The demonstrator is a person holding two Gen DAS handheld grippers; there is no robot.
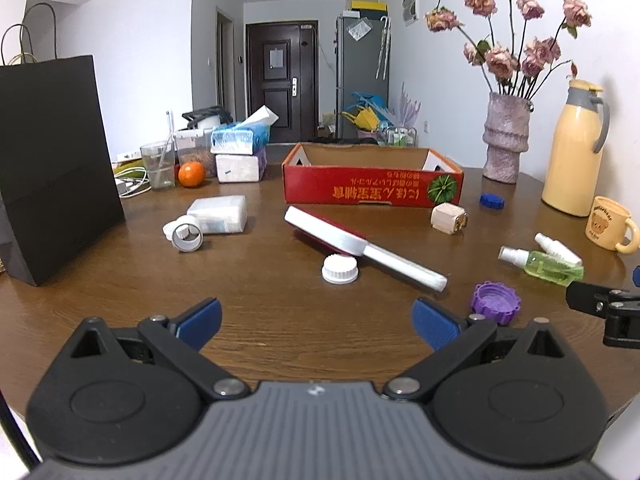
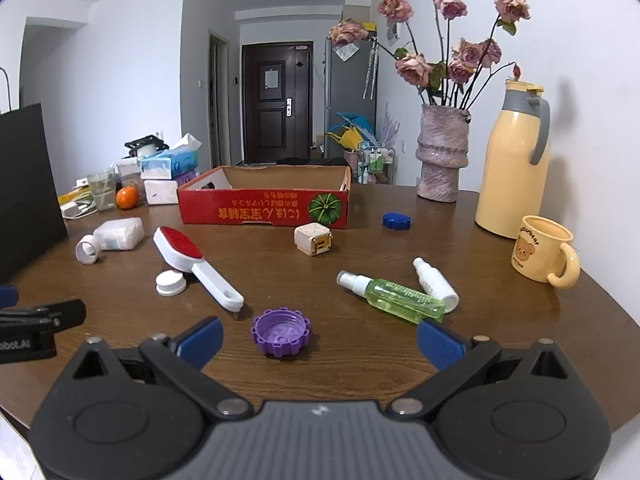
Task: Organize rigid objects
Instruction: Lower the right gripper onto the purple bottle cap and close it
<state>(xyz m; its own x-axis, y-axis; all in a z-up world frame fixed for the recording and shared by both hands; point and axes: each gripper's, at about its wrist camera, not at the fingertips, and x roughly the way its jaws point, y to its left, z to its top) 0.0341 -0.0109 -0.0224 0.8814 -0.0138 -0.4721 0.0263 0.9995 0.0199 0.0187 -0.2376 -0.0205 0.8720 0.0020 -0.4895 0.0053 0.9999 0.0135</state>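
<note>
A red cardboard box (image 1: pixel 372 190) (image 2: pixel 264 210) stands open at the table's middle back. Loose on the table lie a white-and-red lint brush (image 1: pixel 360 246) (image 2: pixel 192 260), a white cap (image 1: pixel 340 269) (image 2: pixel 171 283), a purple cap (image 1: pixel 496 302) (image 2: pixel 282 332), a blue cap (image 1: pixel 492 201) (image 2: pixel 396 221), a wooden cube (image 1: pixel 449 218) (image 2: pixel 313 239), a green spray bottle (image 1: pixel 544 264) (image 2: pixel 394 296), a white spray bottle (image 1: pixel 558 247) (image 2: pixel 435 285) and a white bottle on its side (image 1: pixel 208 218) (image 2: pixel 112 237). My left gripper (image 1: pixel 316 324) is open and empty. My right gripper (image 2: pixel 320 340) is open, with the purple cap between its fingers.
A black paper bag (image 1: pixel 52 160) stands at the left. A vase of dried roses (image 1: pixel 505 138) (image 2: pixel 442 154), a yellow thermos (image 1: pixel 576 152) (image 2: pixel 514 164) and a yellow mug (image 1: pixel 610 224) (image 2: pixel 544 250) stand at the right. Tissue packs (image 1: pixel 240 152), a glass and an orange (image 1: pixel 191 174) sit at back left.
</note>
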